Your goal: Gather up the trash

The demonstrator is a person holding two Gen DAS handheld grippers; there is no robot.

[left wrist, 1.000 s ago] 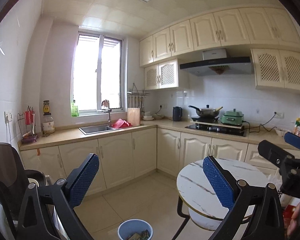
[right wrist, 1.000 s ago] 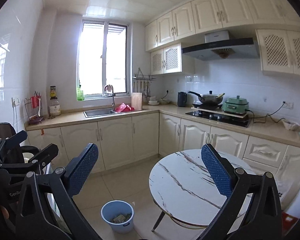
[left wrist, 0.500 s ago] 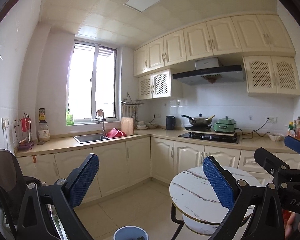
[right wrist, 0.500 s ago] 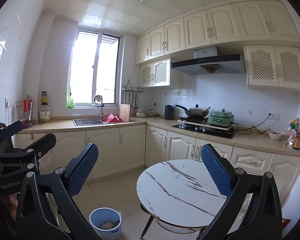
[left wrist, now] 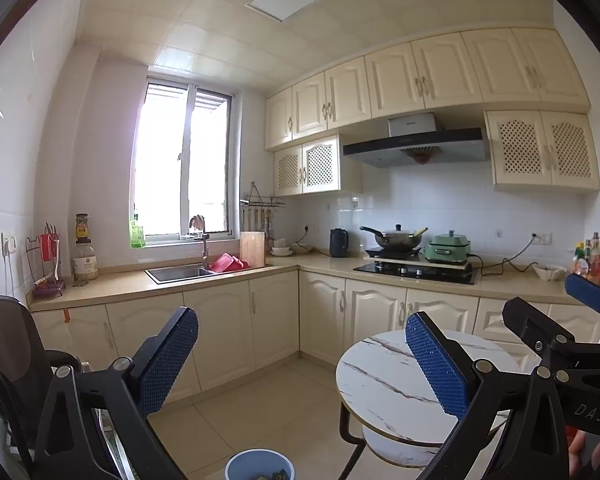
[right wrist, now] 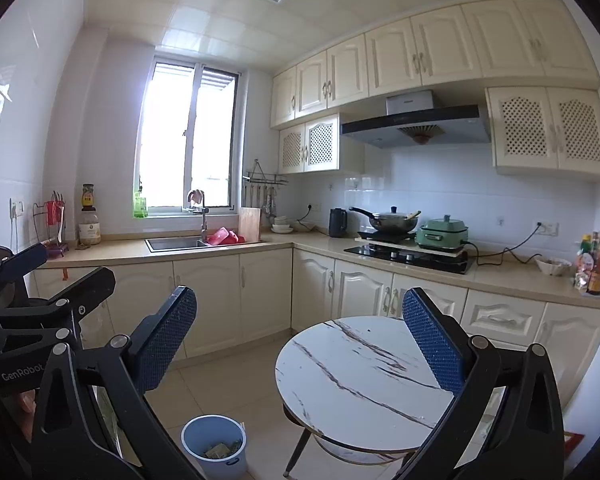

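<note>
The left tool (left wrist: 300,354), black-framed with blue textured pads, is held up with its fingers spread wide and nothing between them; the right tool (right wrist: 300,332), of the same build, is likewise spread wide and holds nothing. Each shows at the edge of the other's view, side by side and apart. Below and between the right tool's fingers, down on the tiled floor, stands a round light-blue plastic bin (right wrist: 214,446) with crumpled scraps lying in its bottom, probably paper and wrappers, though they are too small to be sure. Just to the right of the bin, under the right tool's right finger, is a round white marble-patterned table (right wrist: 356,380) on dark legs, with a lower shelf beneath its top. Beyond both tools runs an L-shaped run of cream cabinets under a beige counter, carrying a steel sink (right wrist: 174,243) below the window (right wrist: 188,136) and, farther right, a black hob with a lidded wok (right wrist: 388,220) and a green electric pot (right wrist: 442,234).
</note>
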